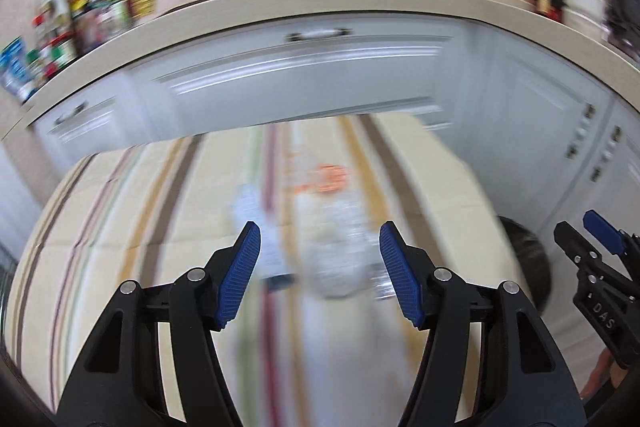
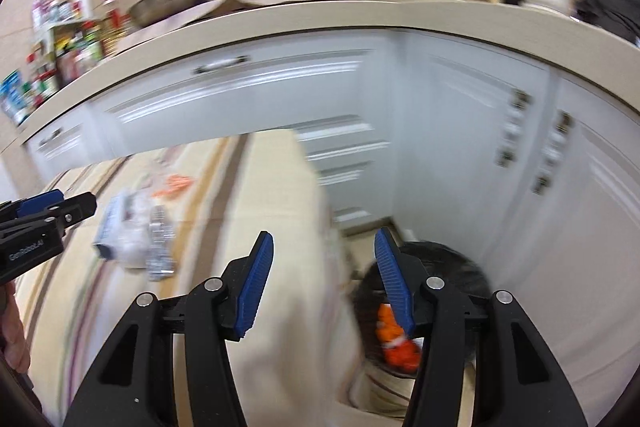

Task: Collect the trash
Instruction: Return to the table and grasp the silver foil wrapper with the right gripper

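Both the left gripper [image 1: 320,255] and right gripper [image 2: 324,267] are spread and empty. Blurred clear plastic trash [image 1: 340,247] lies on the striped cream tablecloth [image 1: 120,227]; an orange wrapper [image 2: 396,343] sits in the black-lined bin [image 2: 460,267] beside white cabinets [image 2: 460,147].

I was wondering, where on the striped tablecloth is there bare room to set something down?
The tablecloth is bare left of the trash pile, and along its right edge beside the bin. The middle is crowded with crumpled wrappers; orange scraps lie beyond, toward the cabinets.
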